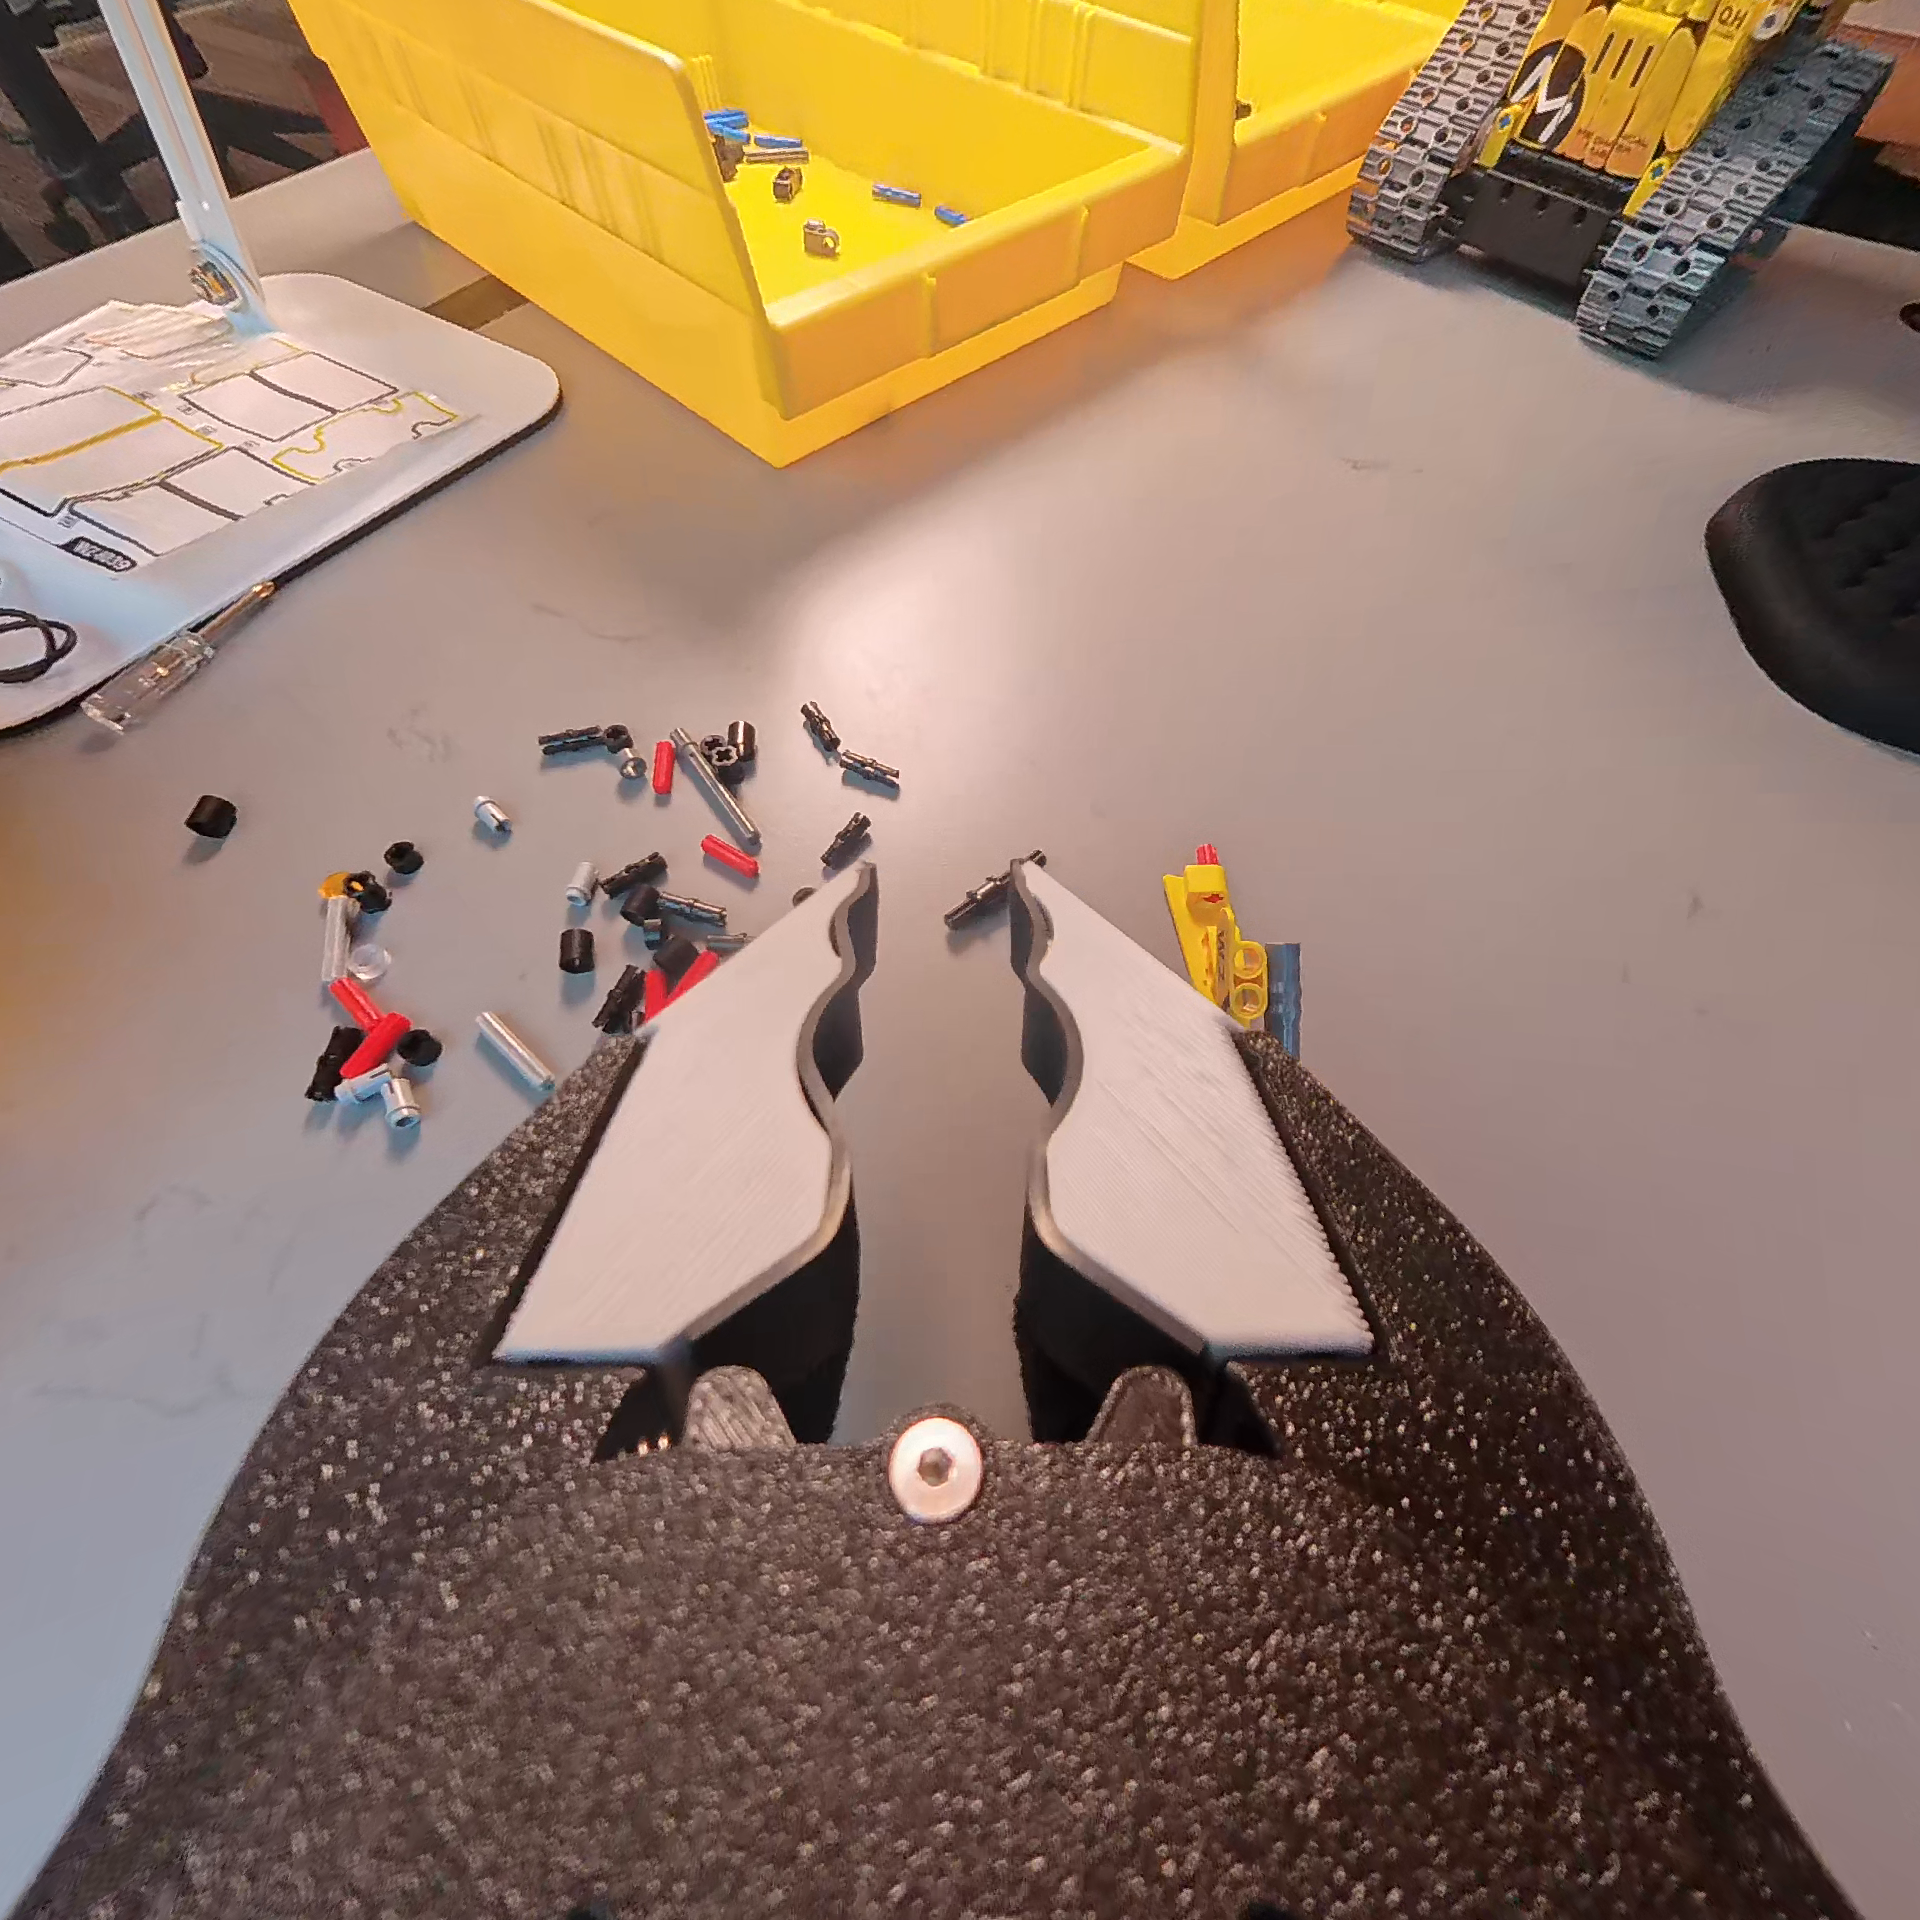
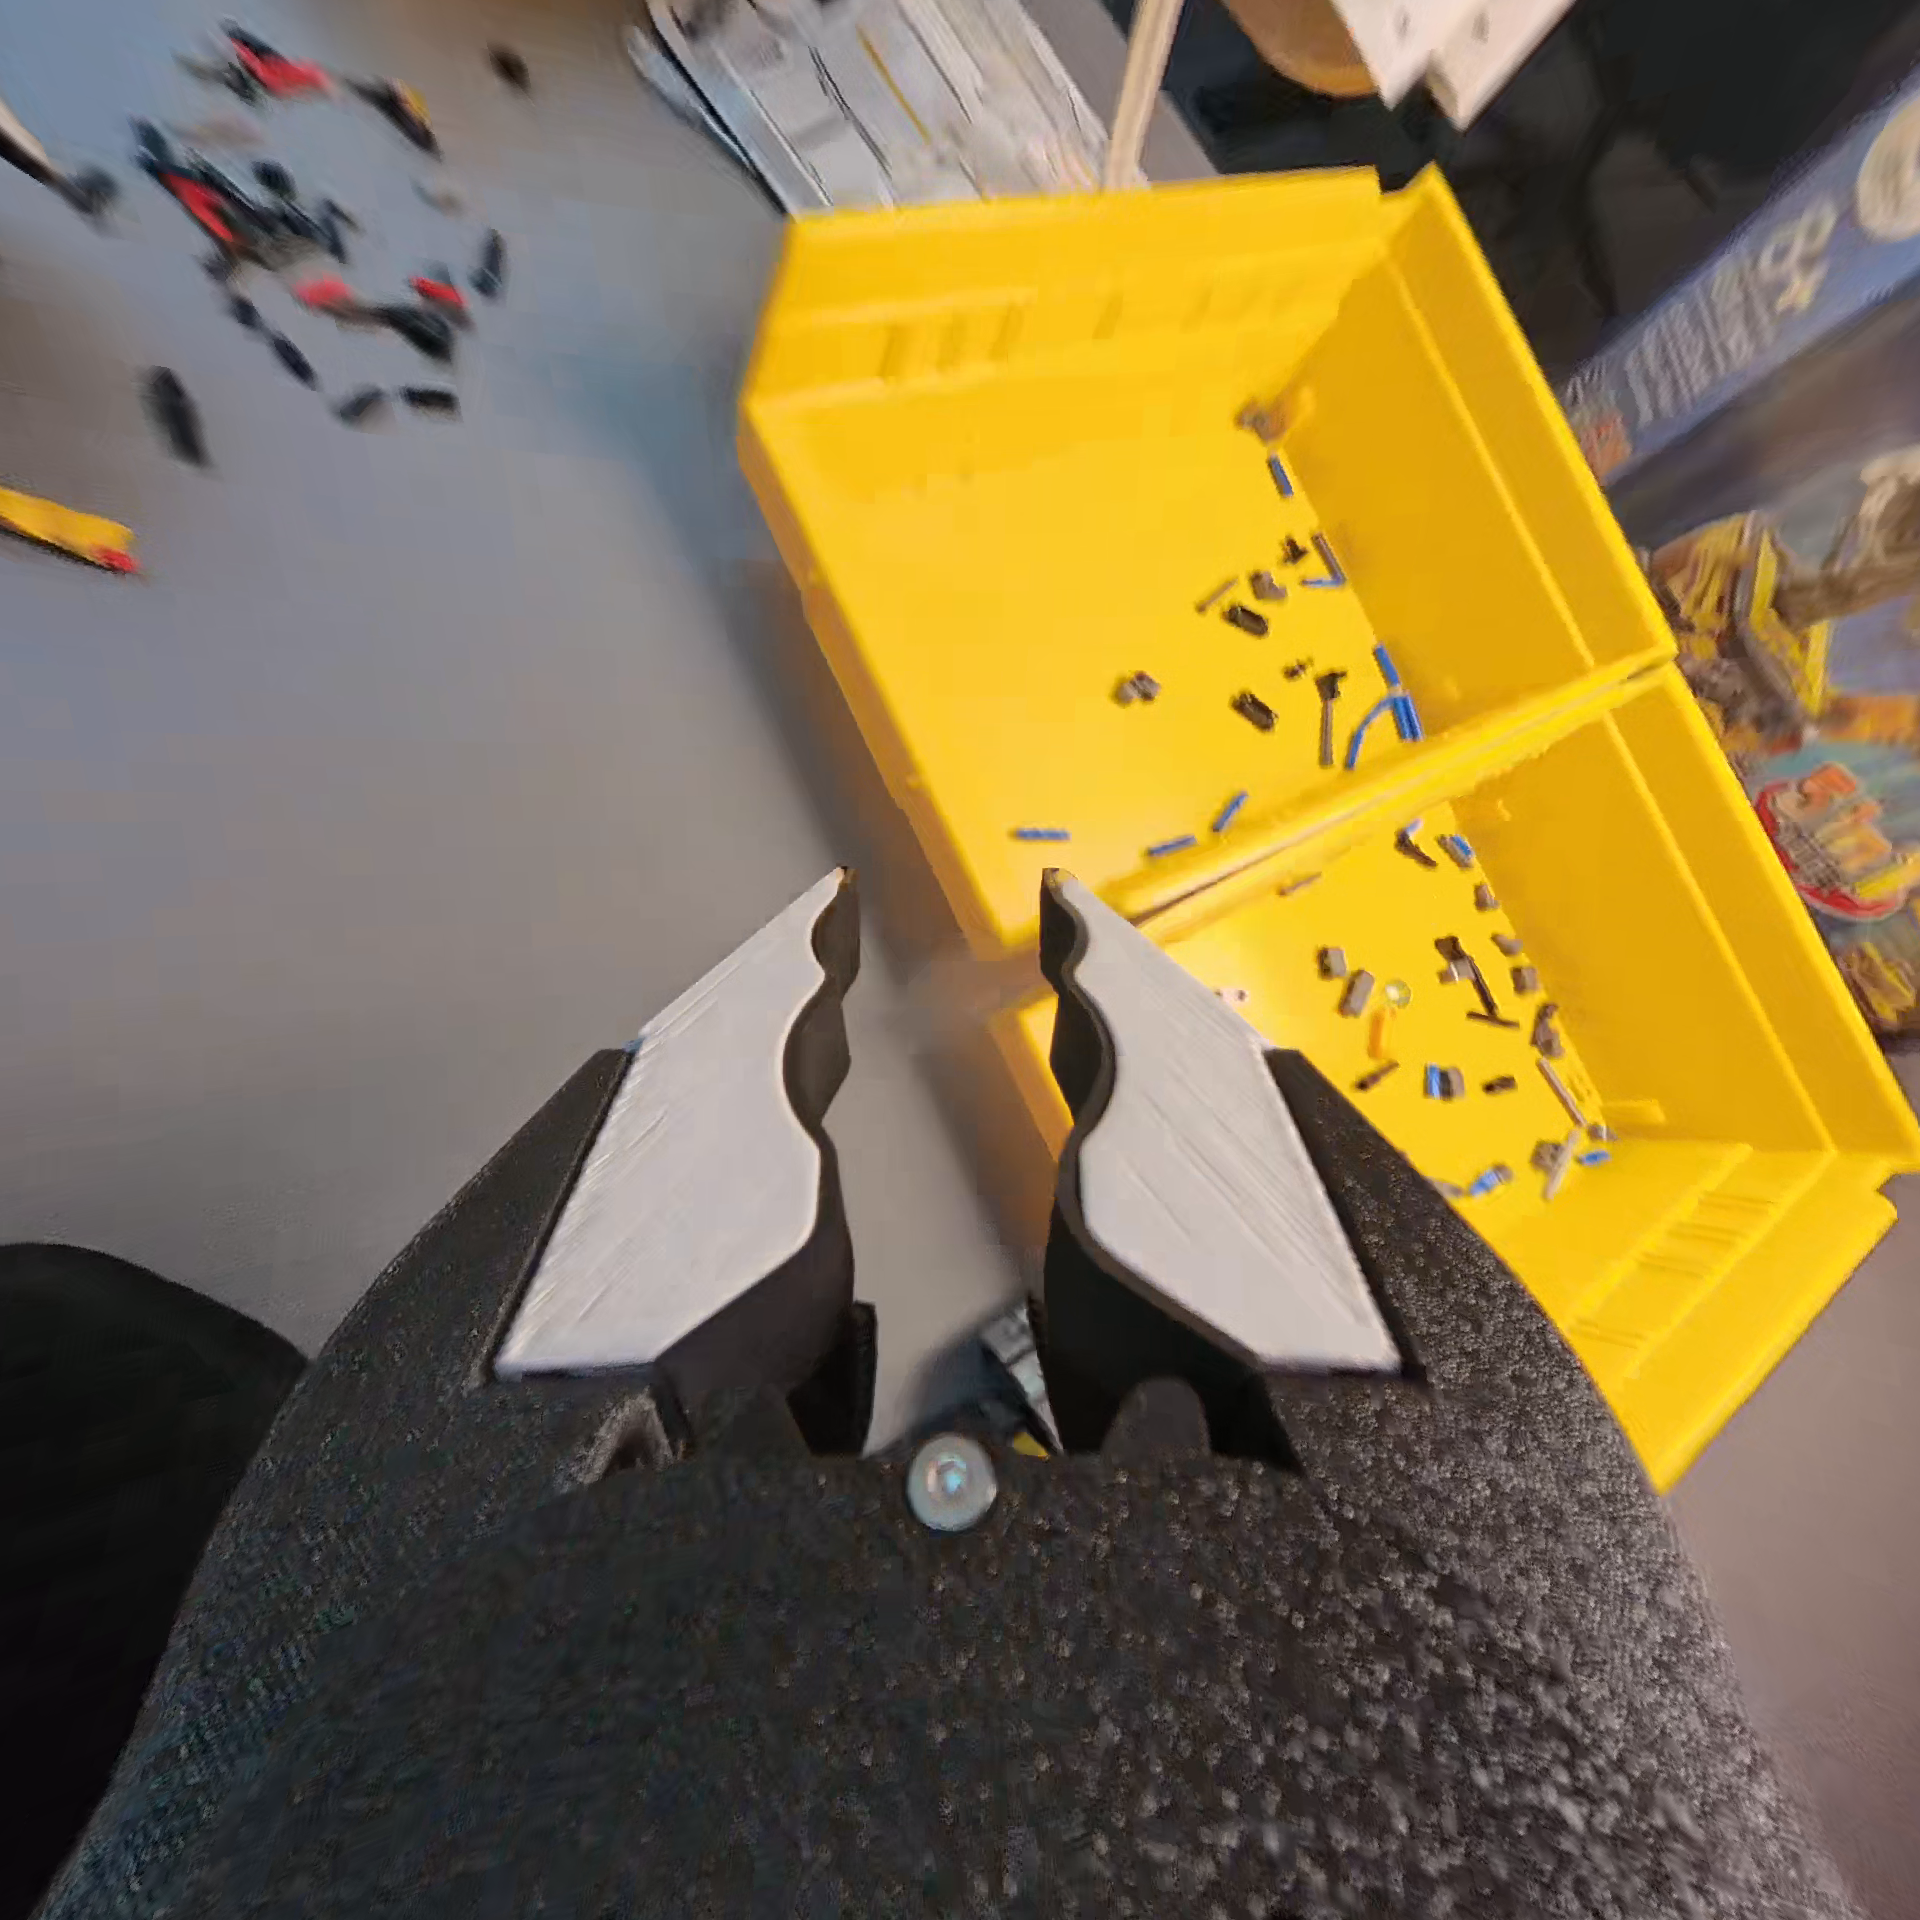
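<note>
My left gripper [image 1: 948,883] is open and empty, low over the grey table. A black pin [image 1: 987,894] lies just at its right fingertip. Several small black, red and grey building-toy pins [image 1: 634,894] are scattered to its left. A small yellow assembly [image 1: 1216,940] lies just right of its right finger. My right gripper [image 2: 948,883] is open and empty, held above the table at the near edge of two yellow bins [image 2: 1143,582]. Both bins hold small blue and dark pieces [image 2: 1340,665]. The right wrist view is blurred.
The yellow bins [image 1: 831,343] stand beyond the pile. A yellow tracked toy vehicle [image 1: 1621,156] sits at the far right. A white lamp base [image 1: 499,416] carries a printed sheet [image 1: 197,436]; a clear-handled screwdriver [image 1: 177,665] lies beside it. A black pad [image 1: 1829,592] lies right. Across from one pair of fingers to the other is roughly 30 centimetres. To the clear-handled screwdriver [image 1: 177,665]: left tips about 25 centimetres, right tips about 40 centimetres. My right wrist view [image 2: 684,102] looks at it from another angle.
</note>
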The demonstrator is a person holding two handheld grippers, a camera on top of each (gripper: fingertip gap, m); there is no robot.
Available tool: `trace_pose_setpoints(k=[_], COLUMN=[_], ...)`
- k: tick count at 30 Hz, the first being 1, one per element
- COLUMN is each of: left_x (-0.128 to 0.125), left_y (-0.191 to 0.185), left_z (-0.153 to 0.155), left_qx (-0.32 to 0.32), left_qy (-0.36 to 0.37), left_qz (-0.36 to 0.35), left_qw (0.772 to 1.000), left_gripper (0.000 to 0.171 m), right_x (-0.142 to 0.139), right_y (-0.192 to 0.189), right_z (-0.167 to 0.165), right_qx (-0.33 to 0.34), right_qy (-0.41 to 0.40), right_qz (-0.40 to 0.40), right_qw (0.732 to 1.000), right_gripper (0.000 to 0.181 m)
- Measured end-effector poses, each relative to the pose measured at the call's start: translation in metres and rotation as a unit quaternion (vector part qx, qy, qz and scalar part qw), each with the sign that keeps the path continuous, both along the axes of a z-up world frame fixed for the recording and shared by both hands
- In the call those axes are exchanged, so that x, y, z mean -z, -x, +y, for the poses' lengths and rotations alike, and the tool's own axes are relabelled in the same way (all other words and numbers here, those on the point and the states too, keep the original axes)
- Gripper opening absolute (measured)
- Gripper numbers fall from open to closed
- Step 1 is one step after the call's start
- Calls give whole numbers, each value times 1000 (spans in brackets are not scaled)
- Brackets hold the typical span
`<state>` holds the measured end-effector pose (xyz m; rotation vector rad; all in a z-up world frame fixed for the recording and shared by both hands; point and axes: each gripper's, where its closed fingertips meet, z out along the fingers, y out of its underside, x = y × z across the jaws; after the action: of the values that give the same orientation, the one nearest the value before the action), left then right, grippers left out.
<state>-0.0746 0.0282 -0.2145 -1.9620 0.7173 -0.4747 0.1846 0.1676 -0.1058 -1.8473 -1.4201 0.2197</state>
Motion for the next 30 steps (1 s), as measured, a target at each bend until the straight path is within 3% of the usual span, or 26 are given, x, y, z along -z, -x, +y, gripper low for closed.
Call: trace_pose_setpoints(k=[2, 4, 8, 11, 14, 17, 30], left_x=[0, 1, 5, 11, 11, 4, -1], left_y=[-3, -6, -8, -3, 0, -3, -14], left_z=[-1, -2, -8, -14, -20, -24, -32], left_qx=[8, 18, 30, 33, 42, 58, 80], left_qy=[3, 4, 7, 14, 20, 27, 26], left_qz=[-2, -1, 15, 35, 31, 2, -13], left_qw=[1000, 1000, 999, 999, 998, 998, 996], left_gripper=[26, 26, 27, 27, 26, 25, 24], right_x=[-10, -1, 53, 100, 126, 138, 149], right_y=[30, 62, 124, 160, 185, 195, 204], right_z=[-34, -69, -116, -135, -149, -169, -167], right_qx=[-54, -110, -182, -221, -254, -299, -285], right_qy=[0, 28, 93, 126, 155, 186, 142], right_qz=[58, 91, 88, 52, 32, 6, -40], right_qw=[997, 989, 975, 966, 954, 936, 947], right_gripper=[33, 33, 32, 30, 27, 27, 14])
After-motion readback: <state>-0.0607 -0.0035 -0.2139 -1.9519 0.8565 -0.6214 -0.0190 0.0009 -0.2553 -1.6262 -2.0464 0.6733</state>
